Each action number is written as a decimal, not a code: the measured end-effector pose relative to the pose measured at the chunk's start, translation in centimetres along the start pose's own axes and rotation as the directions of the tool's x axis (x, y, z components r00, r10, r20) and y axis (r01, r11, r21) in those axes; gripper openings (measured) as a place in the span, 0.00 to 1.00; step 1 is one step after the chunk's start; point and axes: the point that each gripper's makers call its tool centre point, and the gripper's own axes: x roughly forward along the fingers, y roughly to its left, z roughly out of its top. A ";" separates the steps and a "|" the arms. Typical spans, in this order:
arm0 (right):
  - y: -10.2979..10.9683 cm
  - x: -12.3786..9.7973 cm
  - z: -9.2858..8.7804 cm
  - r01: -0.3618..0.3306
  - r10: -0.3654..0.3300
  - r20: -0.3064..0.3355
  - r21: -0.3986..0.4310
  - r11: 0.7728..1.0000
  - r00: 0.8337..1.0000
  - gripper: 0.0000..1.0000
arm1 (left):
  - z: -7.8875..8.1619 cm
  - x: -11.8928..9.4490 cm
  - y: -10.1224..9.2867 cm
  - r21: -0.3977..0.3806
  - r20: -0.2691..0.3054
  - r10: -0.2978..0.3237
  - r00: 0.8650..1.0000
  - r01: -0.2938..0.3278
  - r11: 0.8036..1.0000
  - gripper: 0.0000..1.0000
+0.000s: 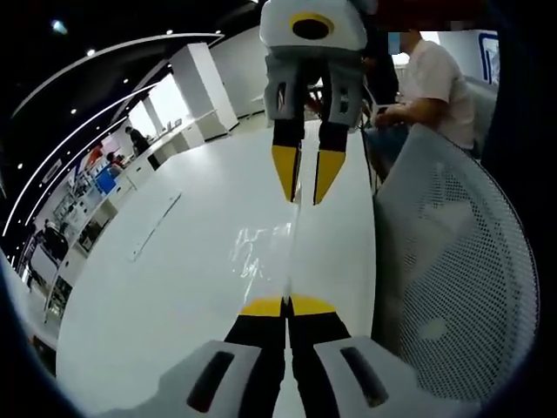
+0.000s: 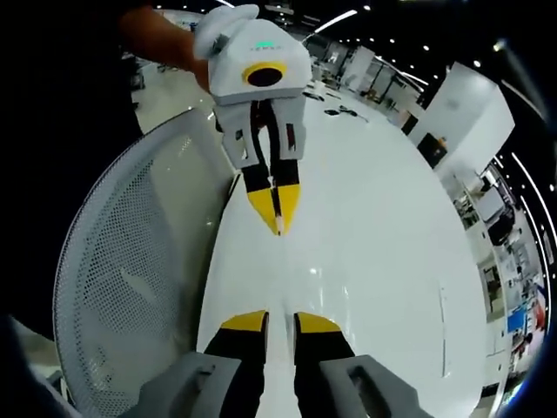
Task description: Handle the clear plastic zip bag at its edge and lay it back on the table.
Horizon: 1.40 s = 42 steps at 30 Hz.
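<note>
The clear plastic zip bag [image 1: 261, 250] lies low over the white table [image 1: 157, 287], showing mostly as glints and creases. In the left gripper view my left gripper [image 1: 287, 305] has its yellow tips pressed together on the bag's near edge. My right gripper [image 1: 306, 178] faces it from the far side with its tips apart over the bag's other end. In the right gripper view my right gripper [image 2: 280, 323] has a gap between its jaws, and the left gripper [image 2: 278, 213] points at me with tips together. The bag [image 2: 280, 270] between them is barely visible.
A white mesh chair back [image 1: 452, 261] [image 2: 130, 279] stands right against the table's side. A person in a light shirt [image 1: 428, 78] sits further along that side. A narrow slot [image 1: 157, 225] runs along the table top. Desks and pillars fill the background.
</note>
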 end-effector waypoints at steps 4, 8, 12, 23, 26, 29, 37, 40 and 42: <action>0.2 0.9 0.5 -0.005 0.005 0.012 -0.006 1.000 1.000 0.08 | 0.1 0.2 -0.1 0.001 -0.007 -0.009 1.000 0.009 1.000 0.00; 0.2 1.3 1.5 -0.007 0.007 0.035 -0.010 1.000 0.999 0.08 | 0.1 0.3 -0.3 0.001 -0.014 -0.018 1.000 0.018 1.000 0.00; 0.0 1.8 2.6 -0.007 0.008 0.053 -0.011 1.000 0.999 0.08 | 0.3 0.4 -0.6 0.001 -0.022 -0.028 0.999 0.028 1.000 0.00; 0.1 2.8 4.9 -0.021 0.024 0.083 -0.028 0.999 0.996 0.06 | 0.4 0.4 -0.8 0.000 -0.025 -0.038 0.999 0.038 0.999 0.00; 0.3 3.1 5.4 -0.032 0.035 0.081 -0.038 0.999 0.996 0.05 | 0.3 0.5 -1.0 0.002 -0.027 -0.044 0.999 0.044 0.999 0.00; 0.4 3.3 5.5 -0.038 0.041 0.078 -0.042 0.998 0.996 0.04 | 0.5 0.5 -1.0 0.001 -0.019 -0.047 0.999 0.047 0.999 0.00; 0.6 3.7 5.2 -0.050 0.053 0.049 -0.064 0.997 0.997 0.01 | 0.5 0.6 -1.1 -0.011 -0.005 -0.051 0.999 0.051 0.999 0.00; 0.8 3.9 5.2 -0.057 0.059 0.040 -0.056 0.997 0.997 0.00 | 0.3 0.6 -1.3 -0.013 -0.012 -0.061 0.998 0.061 0.998 0.00; 0.8 4.0 5.2 -0.051 0.053 0.035 -0.063 0.997 0.998 0.00 | 0.2 0.6 -1.2 -0.006 -0.014 -0.058 0.998 0.058 0.998 0.00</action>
